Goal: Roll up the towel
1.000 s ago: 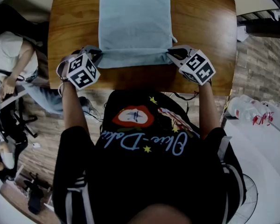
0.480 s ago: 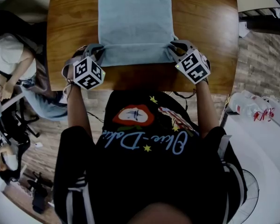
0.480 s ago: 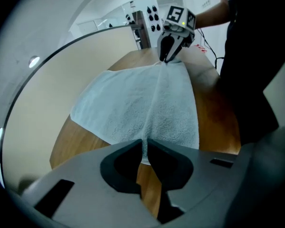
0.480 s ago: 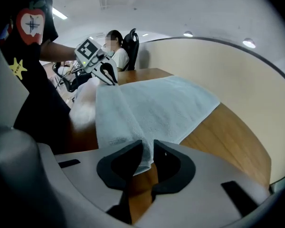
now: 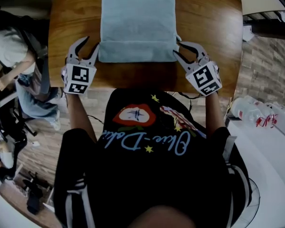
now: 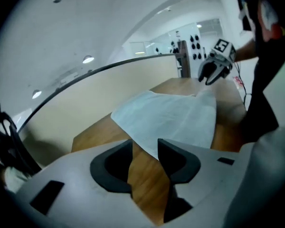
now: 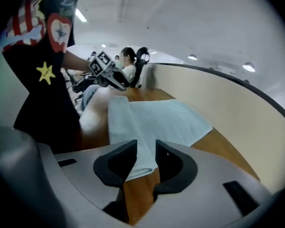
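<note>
Your left gripper (image 5: 90, 44) and right gripper (image 5: 178, 49) have just opened, empty, beside the towel (image 5: 137, 18): one narrow turn rolled, the long flat stretch to go

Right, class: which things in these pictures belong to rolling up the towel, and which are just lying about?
Belongs to the job:
towel, near edge turned over
table under it
left gripper and right gripper, jaws just opened, nothing held between them

Just lying about:
bottles at the right
bystander at the left
</note>
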Demonstrator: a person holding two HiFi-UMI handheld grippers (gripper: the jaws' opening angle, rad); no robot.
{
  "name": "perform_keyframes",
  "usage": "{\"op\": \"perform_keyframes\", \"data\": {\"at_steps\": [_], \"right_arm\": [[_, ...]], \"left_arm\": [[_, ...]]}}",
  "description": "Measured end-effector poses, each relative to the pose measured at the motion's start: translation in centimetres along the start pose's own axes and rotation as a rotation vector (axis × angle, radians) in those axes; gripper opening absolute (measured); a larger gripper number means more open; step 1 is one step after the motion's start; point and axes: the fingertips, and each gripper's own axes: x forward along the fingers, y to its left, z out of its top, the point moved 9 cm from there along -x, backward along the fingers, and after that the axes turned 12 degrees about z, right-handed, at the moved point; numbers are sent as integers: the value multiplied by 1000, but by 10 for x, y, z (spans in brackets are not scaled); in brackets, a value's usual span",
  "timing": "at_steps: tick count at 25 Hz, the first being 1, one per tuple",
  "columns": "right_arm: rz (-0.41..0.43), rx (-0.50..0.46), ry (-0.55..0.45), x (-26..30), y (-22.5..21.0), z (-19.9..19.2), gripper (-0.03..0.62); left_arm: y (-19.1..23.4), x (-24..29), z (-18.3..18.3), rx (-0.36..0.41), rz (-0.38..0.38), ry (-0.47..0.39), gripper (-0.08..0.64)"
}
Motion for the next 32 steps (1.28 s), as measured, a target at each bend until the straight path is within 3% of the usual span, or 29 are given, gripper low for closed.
{"op": "perform_keyframes", "data": {"at_steps": [5, 8, 11, 16, 18, 19, 22, 32], "right_arm": [[150, -199, 123, 20, 38, -7, 109], [184, -279, 221, 30, 47, -18, 120], [186, -282, 271, 40, 44, -28, 154], [163, -300, 309, 50, 35, -35, 153], [147, -300, 306, 52, 33, -34, 107], [142, -293, 299, 52, 32, -33, 87], [135, -257, 273, 49, 32, -32, 58], [155, -3, 124, 20, 48, -22, 44]], "left_arm": [[-53, -23, -11, 419, -153, 62, 158], [-75, -21, -29, 522, -188, 134, 159], [-84, -15, -39, 526, -177, 171, 170], [-89, -12, -37, 563, -189, 169, 179], [-88, -10, -35, 578, -181, 170, 179], [-86, -9, -34, 583, -160, 168, 127], [-79, -10, -32, 508, -111, 159, 51], [-75, -50, -34, 358, -156, 124, 40]]}}
